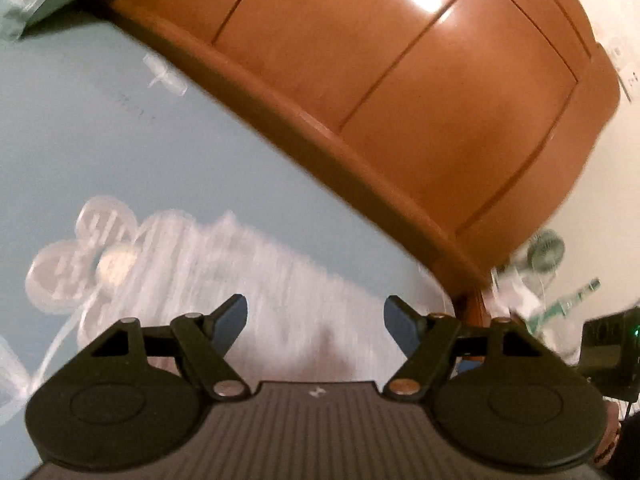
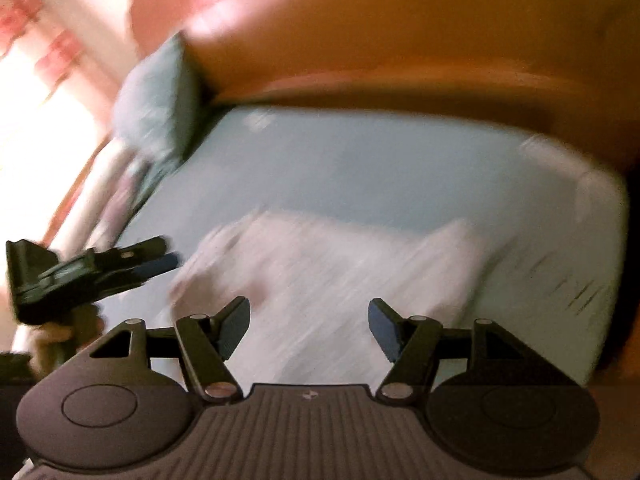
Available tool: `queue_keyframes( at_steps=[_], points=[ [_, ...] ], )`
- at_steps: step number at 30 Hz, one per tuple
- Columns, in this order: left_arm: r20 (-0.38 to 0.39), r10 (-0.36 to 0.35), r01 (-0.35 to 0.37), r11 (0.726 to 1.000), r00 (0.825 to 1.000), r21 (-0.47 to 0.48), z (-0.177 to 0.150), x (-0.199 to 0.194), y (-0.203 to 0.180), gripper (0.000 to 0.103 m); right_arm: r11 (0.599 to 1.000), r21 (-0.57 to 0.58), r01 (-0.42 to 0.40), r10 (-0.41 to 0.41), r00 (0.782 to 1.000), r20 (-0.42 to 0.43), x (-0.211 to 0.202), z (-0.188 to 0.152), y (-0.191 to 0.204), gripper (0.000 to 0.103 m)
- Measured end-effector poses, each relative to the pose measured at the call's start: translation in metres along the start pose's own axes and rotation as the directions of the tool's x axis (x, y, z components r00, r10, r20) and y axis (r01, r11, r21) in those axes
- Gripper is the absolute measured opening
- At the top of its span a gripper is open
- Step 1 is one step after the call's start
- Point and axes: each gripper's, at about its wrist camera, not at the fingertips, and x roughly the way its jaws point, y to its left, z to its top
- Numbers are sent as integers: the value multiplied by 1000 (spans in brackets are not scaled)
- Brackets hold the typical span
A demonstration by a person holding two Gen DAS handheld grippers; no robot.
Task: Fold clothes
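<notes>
Blurrily, a white garment (image 2: 320,272) lies folded on the pale blue bed (image 2: 360,168), near its front edge. Both the left gripper (image 1: 316,320) and right gripper (image 2: 310,320) hover over it, jaws released, grasping nothing. Behind stands a wooden headboard (image 1: 400,80).

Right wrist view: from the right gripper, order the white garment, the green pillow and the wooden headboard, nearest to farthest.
From the right gripper:
1. White garment, on the sheet just ahead of the open fingers.
2. Green pillow, upper left, at the bed's head.
3. Wooden headboard, across the top, behind the pillow.
</notes>
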Motion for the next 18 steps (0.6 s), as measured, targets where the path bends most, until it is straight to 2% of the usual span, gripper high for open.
queue_keyframes(
  at_steps=[3, 6, 8, 10, 12, 15, 18],
  points=[
    [-26, 13, -14, 1000, 1000, -12, -27, -12, 7, 75, 991, -111, -76, 66, 993, -93, 21, -29, 42, 70],
    [-16, 62, -62, 998, 998, -4, -34, -7, 24, 75, 963, -233, -137, 101, 982, -161, 45, -51, 77, 70],
    [-19, 122, -123, 991, 992, -49, -29, 1, 47, 72, 956, -258, -143, 86, 972, -220, 66, -64, 87, 71],
    [-16, 98, -99, 991, 995, -94, -29, -1, 59, 73, 957, -258, -131, 53, 956, -289, 84, -79, 92, 71],
    [-16, 176, -177, 979, 984, -96, -27, -9, 55, 72, 956, -263, -133, 48, 950, -308, 83, -85, 99, 72],
    [35, 92, -86, 986, 995, -143, -27, -30, 49, 74, 952, -279, -123, 34, 952, -305, 66, -84, 109, 72],
    [61, 30, -23, 992, 998, -123, -21, -28, 36, 75, 961, -258, -103, 29, 960, -278, 50, -84, 109, 76]
  ],
)
